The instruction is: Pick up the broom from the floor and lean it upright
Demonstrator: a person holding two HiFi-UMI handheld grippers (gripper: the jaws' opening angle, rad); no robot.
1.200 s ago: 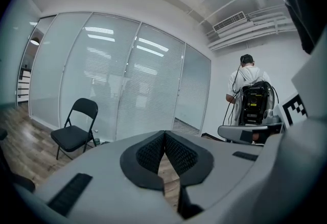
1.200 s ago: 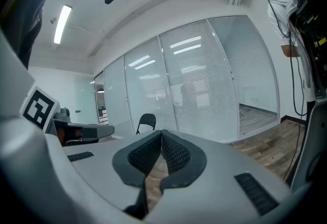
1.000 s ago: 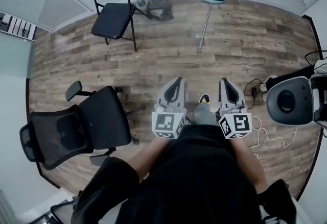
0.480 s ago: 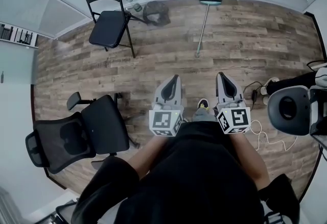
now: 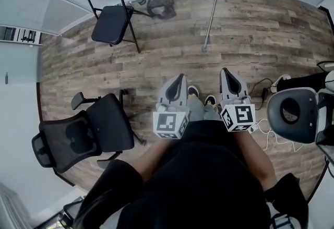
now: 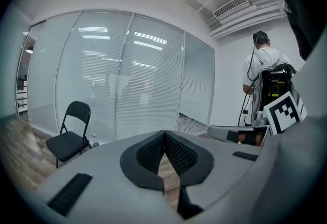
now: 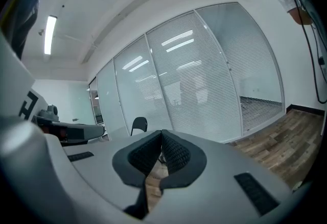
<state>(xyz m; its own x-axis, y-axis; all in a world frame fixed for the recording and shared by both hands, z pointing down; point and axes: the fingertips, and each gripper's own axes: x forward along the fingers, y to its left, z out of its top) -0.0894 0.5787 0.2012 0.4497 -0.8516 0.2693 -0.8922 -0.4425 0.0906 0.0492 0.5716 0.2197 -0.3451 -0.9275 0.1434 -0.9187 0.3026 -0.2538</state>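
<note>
A plank floor (image 5: 261, 40) runs up to a glass wall (image 6: 127, 75) hung with blinds, and the broom (image 5: 209, 19) lies flat on it, well ahead of both tools. Its head is at the foot of the wall and its handle end points back toward the gap between them. The left hand-held gripper (image 5: 180, 77) and right hand-held gripper (image 5: 223, 71) are carried side by side in front of the person's waist, nearly level. Each has its jaws closed tip to tip on nothing, which fits an approach: there is nothing within reach to grasp yet. The near handle end looks like the natural place to take hold, and the wall behind the head would serve for leaning it. A folding chair (image 5: 112, 16) stands ahead and left of the left one, and an office chair (image 5: 88, 136) sits out to its left, so the straight path to the broom looks unobstructed.
</note>
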